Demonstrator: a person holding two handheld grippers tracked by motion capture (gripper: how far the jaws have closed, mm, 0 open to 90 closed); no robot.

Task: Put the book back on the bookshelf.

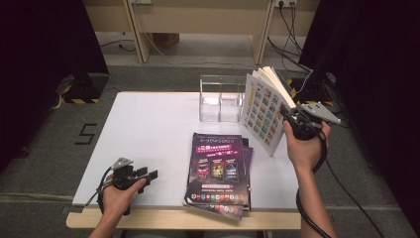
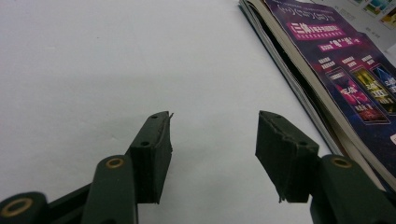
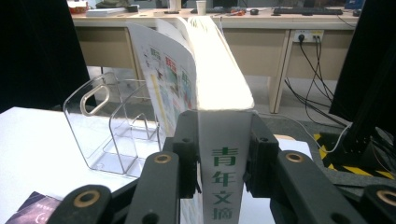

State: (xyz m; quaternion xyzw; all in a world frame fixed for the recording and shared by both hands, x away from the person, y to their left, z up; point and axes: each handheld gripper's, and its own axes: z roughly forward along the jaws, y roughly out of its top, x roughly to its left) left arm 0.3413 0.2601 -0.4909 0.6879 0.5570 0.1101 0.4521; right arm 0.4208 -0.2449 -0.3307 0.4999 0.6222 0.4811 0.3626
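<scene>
Left claw point(image 1: 148, 174) agape; right claw point(image 1: 286, 117) clamped.

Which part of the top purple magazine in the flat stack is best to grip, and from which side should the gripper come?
Probably its left long edge. The purple magazine lies flat on the stack, and the open left gripper already faces that edge across bare table. Come in low from the left and pinch above and below the cover.

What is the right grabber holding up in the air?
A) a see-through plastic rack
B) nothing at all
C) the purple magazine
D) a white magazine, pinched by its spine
D: the right gripper has its jaws pressed on the spine of a white magazine, upright above the table beside the clear rack.
</scene>
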